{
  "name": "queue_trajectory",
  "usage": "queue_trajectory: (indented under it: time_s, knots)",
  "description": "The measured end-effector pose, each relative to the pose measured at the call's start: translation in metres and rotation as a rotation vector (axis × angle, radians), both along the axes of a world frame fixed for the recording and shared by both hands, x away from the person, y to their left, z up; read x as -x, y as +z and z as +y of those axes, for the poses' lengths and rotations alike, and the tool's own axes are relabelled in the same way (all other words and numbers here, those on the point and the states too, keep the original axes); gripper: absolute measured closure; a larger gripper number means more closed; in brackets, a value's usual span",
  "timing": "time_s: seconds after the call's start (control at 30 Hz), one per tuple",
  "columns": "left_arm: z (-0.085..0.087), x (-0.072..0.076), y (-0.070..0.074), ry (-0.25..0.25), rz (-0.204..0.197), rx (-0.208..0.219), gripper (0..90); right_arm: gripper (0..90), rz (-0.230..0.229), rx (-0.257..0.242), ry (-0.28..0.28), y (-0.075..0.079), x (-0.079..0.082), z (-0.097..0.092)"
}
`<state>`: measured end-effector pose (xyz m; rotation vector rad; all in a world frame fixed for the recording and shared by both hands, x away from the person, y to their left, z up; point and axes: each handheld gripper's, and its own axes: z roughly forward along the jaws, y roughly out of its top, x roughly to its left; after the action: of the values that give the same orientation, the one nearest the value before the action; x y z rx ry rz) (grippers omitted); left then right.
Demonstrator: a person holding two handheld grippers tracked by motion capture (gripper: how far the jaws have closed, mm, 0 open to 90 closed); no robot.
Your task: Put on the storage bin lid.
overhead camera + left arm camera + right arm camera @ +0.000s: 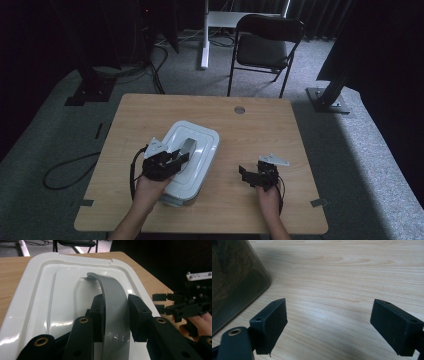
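Handle [113, 305], grey, sits clamped between the left hand-held gripper [115, 315] jaws atop the white box lid [50, 290]; right hand-held gripper [329, 325] gapes.

White lidded box [192, 155] on wooden table, left of centre, grey arched handle [113, 298] raised

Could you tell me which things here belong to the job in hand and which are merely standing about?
In the job:
- white box lid
- its grey handle, clamped by the left gripper
- right gripper, open over the table beside the box

Standing about:
- folding chair
- white stand
- floor cables
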<state>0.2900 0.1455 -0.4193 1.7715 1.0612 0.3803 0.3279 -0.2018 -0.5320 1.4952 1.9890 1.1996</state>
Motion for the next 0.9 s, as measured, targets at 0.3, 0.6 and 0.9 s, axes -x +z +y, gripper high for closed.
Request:
queue_trajectory:
  time_s: [0.3, 0.6, 0.9]
  knots:
    - [-0.0033, 0.0011, -0.0059, 0.019, 0.014, -0.002, 69.2, 13.4, 0.009, 0.004, 0.011, -0.0008, -0.0002, 0.0035]
    - [-0.0092, 0.0003, -0.0082, 0.003, 0.015, -0.071, 69.6, 13.4, 0.013, 0.004, 0.013, -0.002, -0.0001, 0.0033]
    - [-0.0044, -0.0081, -0.0091, -0.008, 0.087, -0.041, 70.0, 13.4, 0.017, 0.001, 0.023, -0.0021, 0.0012, 0.0059]
